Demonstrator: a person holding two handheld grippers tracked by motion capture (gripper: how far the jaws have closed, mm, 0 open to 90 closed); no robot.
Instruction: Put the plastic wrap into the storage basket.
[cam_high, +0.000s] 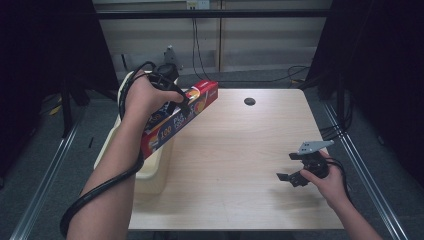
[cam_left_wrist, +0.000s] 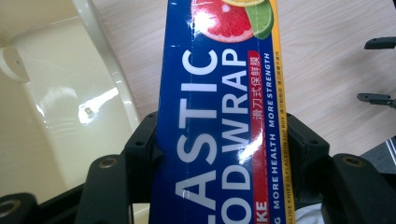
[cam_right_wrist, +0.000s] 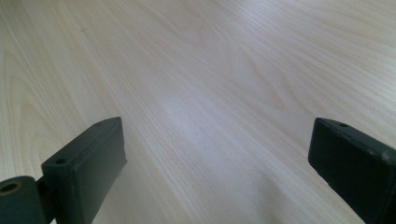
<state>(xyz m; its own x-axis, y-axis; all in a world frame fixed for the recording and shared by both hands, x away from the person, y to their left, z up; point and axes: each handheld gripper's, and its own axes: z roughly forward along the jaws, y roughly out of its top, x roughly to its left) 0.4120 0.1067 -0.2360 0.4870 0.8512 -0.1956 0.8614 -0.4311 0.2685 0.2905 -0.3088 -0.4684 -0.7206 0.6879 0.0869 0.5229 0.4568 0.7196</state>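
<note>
**Plastic wrap box held in the left gripper over the bin's edge**

Plastic wrap box (cam_high: 177, 120), long and blue with a red end and a picture of cut citrus, sits pinched across its narrow width in the left gripper (cam_high: 181, 101). In the left gripper view the two black jaws press on the box's opposite long sides, with the printed face turned toward the camera and the length running straight ahead of the jaws. Gripping it across the short dimension seems the sensible choice: the jaws would not span its length, and a hold away from the ends keeps the box from swinging.

In the high view the box is tilted, its red end up and forward of the gripper, its lower end back toward the person's forearm. It hangs above the near rim of the cream bin (cam_high: 150, 170) that sits at the table's left edge, just below and behind the gripper. Whether the box is touching that rim I cannot tell. My guess is that it is either coming out of the bin or headed into it.

Well off to the other side, the right gripper (cam_high: 291, 168) hovers low over the wooden table (cam_high: 235, 150), its jaws spread wide with nothing between them, probably waiting clear of the work.
</note>
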